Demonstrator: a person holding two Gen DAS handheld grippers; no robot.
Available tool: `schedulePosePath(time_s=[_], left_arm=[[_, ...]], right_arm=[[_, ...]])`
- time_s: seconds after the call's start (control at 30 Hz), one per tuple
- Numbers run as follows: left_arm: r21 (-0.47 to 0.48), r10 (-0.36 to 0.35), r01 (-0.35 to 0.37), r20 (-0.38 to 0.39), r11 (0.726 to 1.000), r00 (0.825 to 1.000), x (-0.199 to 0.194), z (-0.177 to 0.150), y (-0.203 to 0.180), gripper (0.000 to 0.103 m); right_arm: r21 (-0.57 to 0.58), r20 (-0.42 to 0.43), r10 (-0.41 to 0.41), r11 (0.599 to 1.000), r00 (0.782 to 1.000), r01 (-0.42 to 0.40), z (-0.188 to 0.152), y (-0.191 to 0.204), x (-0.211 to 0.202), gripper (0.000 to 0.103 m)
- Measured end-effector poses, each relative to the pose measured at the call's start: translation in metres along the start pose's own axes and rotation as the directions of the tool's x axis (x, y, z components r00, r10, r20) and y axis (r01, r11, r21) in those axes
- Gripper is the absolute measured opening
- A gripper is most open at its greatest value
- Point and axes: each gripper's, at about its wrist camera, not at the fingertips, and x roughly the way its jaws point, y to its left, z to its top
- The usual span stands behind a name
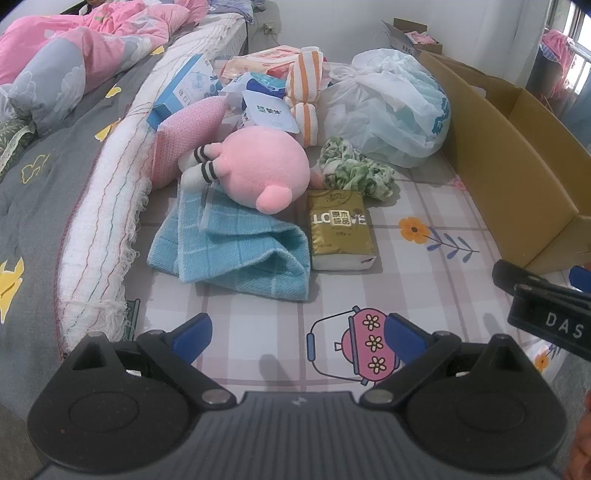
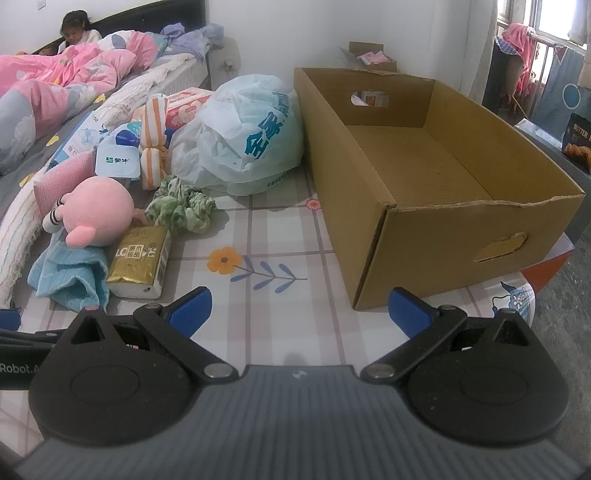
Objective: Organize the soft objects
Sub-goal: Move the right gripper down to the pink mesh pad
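I work over a surface (image 2: 280,236) covered with a checked cloth printed with flowers and a cartoon pot, in a bedroom; on the left runs a bed (image 1: 48,184) with a grey sheet and a pink quilt (image 2: 70,74), and a child (image 2: 75,31) sits at its far end.

An open cardboard box (image 2: 439,206) stands on the right, nothing visible inside it. The white plastic bag (image 2: 247,136) carries blue Chinese characters. The gold tissue pack (image 1: 341,230) reads "LOVE" with characters across it. A small white pack (image 2: 118,162) has a green logo.

The pink plush toy (image 1: 258,170) lies on its side, its long axis running from far left to near right, striped legs toward the bed. It rests partly on the folded blue towel (image 1: 240,251), just left of the tissue pack. A green patterned cloth (image 1: 351,170) lies bunched behind the pack, and an orange-striped cloth (image 1: 304,96) farther back.

My left gripper (image 1: 295,338) and my right gripper (image 2: 299,308) both hover over the cloth, fingers wide apart, holding nothing.
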Motion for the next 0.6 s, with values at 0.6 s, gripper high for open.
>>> schedulePosePath(time_s=[0.6], left_arm=[[0.022,0.033,-0.037,0.184,0.999,0.982,-0.029,0.023,0.048,0.1]], right_arm=[[-0.056,0.148,0.293,0.956,0.945,-0.288,0.056,0.035,-0.006,0.102]])
